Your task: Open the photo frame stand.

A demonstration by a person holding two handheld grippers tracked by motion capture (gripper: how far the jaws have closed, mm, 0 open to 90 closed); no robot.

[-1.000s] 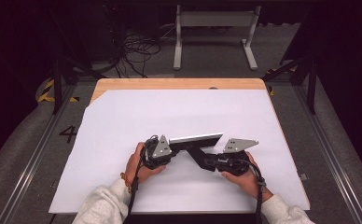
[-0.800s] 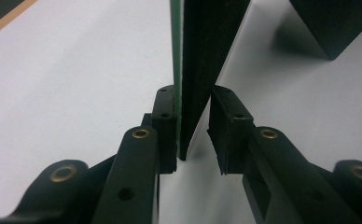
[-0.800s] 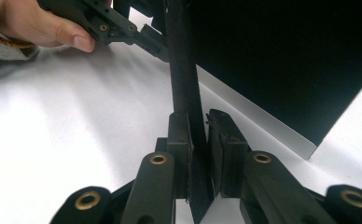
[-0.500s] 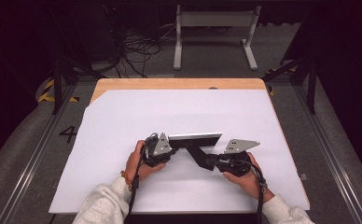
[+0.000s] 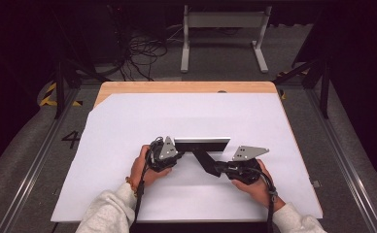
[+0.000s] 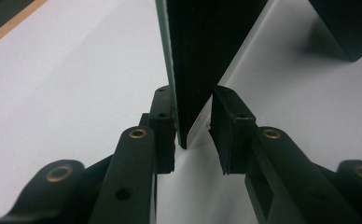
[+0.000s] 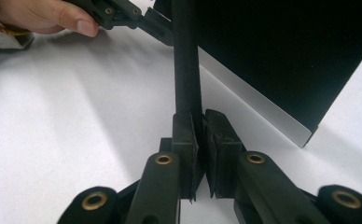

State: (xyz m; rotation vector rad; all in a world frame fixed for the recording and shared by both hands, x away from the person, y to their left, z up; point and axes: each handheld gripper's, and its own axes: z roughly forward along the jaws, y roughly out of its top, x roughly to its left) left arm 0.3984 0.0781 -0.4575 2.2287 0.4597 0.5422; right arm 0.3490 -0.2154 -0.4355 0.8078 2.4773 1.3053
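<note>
Picture frame (image 5: pixel 202 143) stands upright near the middle of the white table cover (image 5: pixel 128 121), on the half nearer the person, with its black back and the prop leg (image 5: pixel 207 162) facing them. Going down in size from there: the frame is the anchor, the left gripper (image 5: pixel 173 151) sits at the frame's left end and the right gripper (image 5: pixel 218 168) is behind the frame on the leg. In the left gripper view the jaws straddle the frame's edge (image 6: pixel 188 70); one pad looks pressed to it but there's a visible gap on the other side, so I'd call that one parted, steadying rather than clamping. In the right gripper view the jaws are pinched tight onto the thin black leg (image 7: pixel 186 60), holding its bottom end. My guess is the step is setting the leg angle so the frame stands by itself. To do that well, I'd keep the left one loosely bracing the frame so it can't tip or slide, swing the leg slowly away from the frame's back, and only let go once the leg's foot sits flat on the cover.
</note>
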